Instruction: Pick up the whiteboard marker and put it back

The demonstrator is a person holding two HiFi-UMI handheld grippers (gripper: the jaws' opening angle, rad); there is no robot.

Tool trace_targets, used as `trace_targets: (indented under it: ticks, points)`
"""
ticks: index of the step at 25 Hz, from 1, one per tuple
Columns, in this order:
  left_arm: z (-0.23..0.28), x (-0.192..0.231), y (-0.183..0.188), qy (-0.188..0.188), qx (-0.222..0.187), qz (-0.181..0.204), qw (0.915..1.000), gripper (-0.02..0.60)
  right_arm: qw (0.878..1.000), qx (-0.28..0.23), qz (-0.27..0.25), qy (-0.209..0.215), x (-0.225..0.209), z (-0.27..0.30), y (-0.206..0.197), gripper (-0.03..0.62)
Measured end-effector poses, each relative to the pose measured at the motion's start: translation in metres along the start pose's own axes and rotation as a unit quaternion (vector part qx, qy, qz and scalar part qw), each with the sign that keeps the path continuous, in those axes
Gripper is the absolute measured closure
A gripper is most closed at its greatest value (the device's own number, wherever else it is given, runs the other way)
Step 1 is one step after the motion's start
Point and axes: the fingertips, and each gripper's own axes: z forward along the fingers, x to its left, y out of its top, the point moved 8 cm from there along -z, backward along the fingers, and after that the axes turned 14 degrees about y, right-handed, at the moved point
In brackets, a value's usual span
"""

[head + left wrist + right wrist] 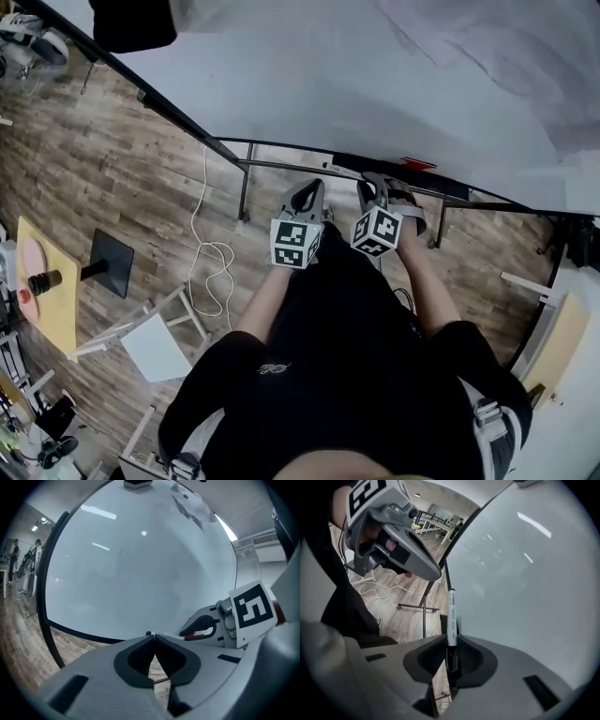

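Bright, even overhead light w/ soft shadows. Ceiling strips glare as streaks on the whiteboard in both gripper views. Fisheye bends the edges, corners go black. Close foreground soft, marker sharp. Head view clear, washed out up top.

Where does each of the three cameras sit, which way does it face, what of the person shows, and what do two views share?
Head view: on the person's head, looking steeply down at the whiteboard and wood floor; torso, forearms, left gripper and right gripper show.
Left gripper view: rides the left gripper, facing the whiteboard; its own shut jaws show.
Right gripper view: rides the right gripper, facing the whiteboard's frame and floor; its jaws grip the whiteboard marker.
Shared: each gripper view shows the other gripper.
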Motion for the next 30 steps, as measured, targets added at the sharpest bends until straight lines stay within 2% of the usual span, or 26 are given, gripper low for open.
trace_targets:
  ticks: [6, 11, 15, 22, 30]
  points:
    - [0.015, -0.002, -0.013, 0.000, 0.022, 0.008, 0.9997, 0.572, 0.996, 0.057, -0.061, 0.014, -0.005, 0.030, -0.011, 0.540]
    - [0.013, -0.005, -0.008, 0.003, 0.019, 0.037, 0.9991, 0.572, 0.995, 0.075, -0.048, 0.033, -0.010, 0.043, -0.021, 0.539]
    - [0.011, -0.003, -0.011, 0.007, 0.030, 0.028, 0.9991, 0.572, 0.993, 0.098, -0.058, 0.036, -0.010, 0.051, -0.028, 0.539]
    - [0.009, 0.001, -0.019, 0.015, 0.049, 0.024, 0.9984, 0.572, 0.991, 0.106, -0.076, 0.035, -0.011, 0.058, -0.029, 0.539]
    - [0.014, 0.000, -0.015, 0.017, 0.054, 0.026, 0.9980, 0.572, 0.993, 0.096, -0.058, 0.047, -0.014, 0.059, -0.027, 0.539]
